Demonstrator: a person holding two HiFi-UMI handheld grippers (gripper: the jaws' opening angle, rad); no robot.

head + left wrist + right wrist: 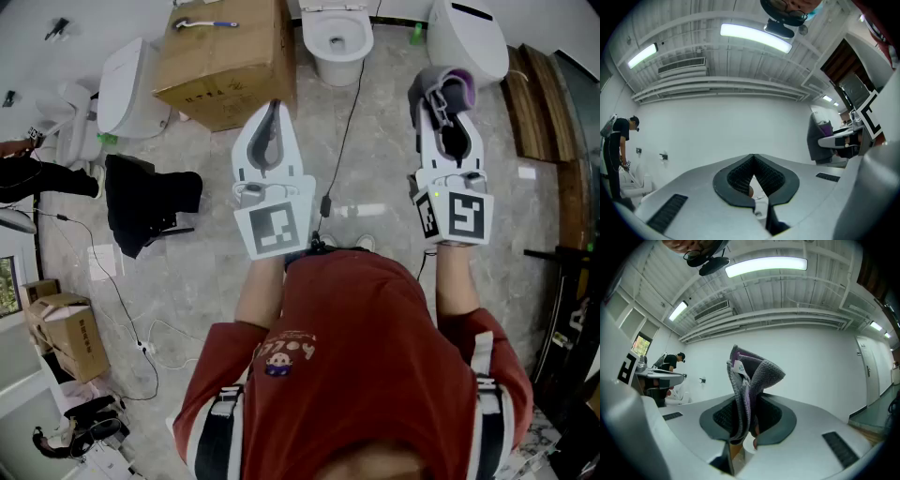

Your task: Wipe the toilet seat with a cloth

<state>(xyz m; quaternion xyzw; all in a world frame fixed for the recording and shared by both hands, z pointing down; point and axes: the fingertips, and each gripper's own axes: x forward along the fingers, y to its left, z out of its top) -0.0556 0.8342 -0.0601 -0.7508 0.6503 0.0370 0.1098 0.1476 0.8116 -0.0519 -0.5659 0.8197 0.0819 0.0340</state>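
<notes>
Short of the open toilet (336, 42), on its near side, we held both grippers raised and roughly level, well apart from the bowl. The left gripper (271, 117) sat nearer us and a little left of the toilet, its jaws pressed together with nothing between them. We judged it was kept free to steady or lift something at the bowl. The right gripper (449, 101) sat nearer us and to the right of the toilet, clamped on a folded grey-and-purple cloth (749, 376). The cloth stood up out of the jaws, probably so that a loose fold, not the hard pads, would meet the seat. The toilet's lid looked raised and its white seat ring lay bare and within reach, so wiping had not begun. A cardboard box (225, 61) stood just left of the toilet, leaving the right side the clearer way in.
</notes>
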